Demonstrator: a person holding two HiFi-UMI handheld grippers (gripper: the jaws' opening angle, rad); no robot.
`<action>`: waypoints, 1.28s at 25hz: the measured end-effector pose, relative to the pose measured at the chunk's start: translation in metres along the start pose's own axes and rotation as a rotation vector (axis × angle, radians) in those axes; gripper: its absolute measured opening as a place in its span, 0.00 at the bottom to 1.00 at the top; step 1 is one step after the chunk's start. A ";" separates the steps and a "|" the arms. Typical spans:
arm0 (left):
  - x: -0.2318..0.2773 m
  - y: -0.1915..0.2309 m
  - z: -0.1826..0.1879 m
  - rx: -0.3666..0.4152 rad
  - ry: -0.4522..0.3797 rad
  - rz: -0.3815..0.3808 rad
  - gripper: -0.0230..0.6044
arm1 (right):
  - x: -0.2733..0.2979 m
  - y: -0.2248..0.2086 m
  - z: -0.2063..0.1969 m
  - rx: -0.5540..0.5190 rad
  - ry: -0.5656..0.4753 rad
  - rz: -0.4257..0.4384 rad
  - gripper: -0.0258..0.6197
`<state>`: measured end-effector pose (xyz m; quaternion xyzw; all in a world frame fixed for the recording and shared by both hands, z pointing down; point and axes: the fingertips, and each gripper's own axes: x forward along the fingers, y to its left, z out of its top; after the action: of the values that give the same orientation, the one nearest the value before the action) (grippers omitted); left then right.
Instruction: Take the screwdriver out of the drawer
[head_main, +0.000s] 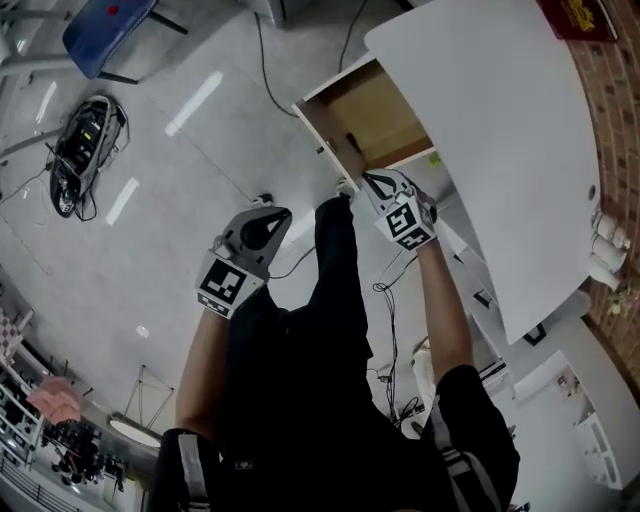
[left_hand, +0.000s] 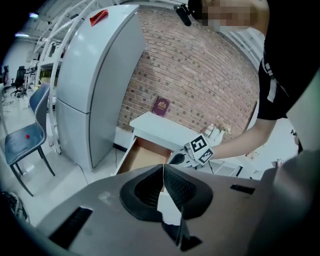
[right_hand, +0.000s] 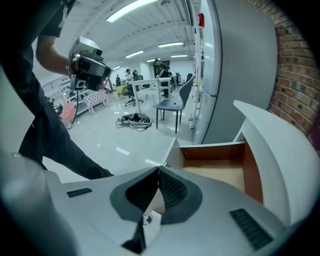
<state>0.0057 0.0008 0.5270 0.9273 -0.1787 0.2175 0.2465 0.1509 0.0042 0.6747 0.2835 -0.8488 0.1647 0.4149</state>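
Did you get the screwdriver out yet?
Not yet. The drawer is open. The right hand-held gripper is near its front edge, jaws shut and empty; the left hand-held gripper is shut and empty. Finding and lifting the screwdriver is left; I can't spot it.

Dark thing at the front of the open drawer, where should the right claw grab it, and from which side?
From above: the walls of the drawer shut off the sides and the tabletop covers the back. The dark thing sits by the front wall, so clamp across its middle. Which end is the handle is too small to tell. The right claw is shut; open it first.
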 end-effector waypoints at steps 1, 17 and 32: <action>0.006 0.003 -0.005 -0.007 -0.005 -0.002 0.06 | 0.010 -0.002 -0.005 -0.029 0.017 0.012 0.13; 0.052 0.035 -0.052 -0.077 -0.033 0.006 0.06 | 0.112 -0.025 -0.062 -0.416 0.255 0.230 0.17; 0.063 0.050 -0.091 -0.166 -0.055 0.051 0.06 | 0.180 -0.038 -0.136 -0.843 0.577 0.504 0.54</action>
<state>0.0077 -0.0052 0.6480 0.9045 -0.2264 0.1827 0.3120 0.1682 -0.0177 0.9015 -0.1744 -0.7348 -0.0237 0.6551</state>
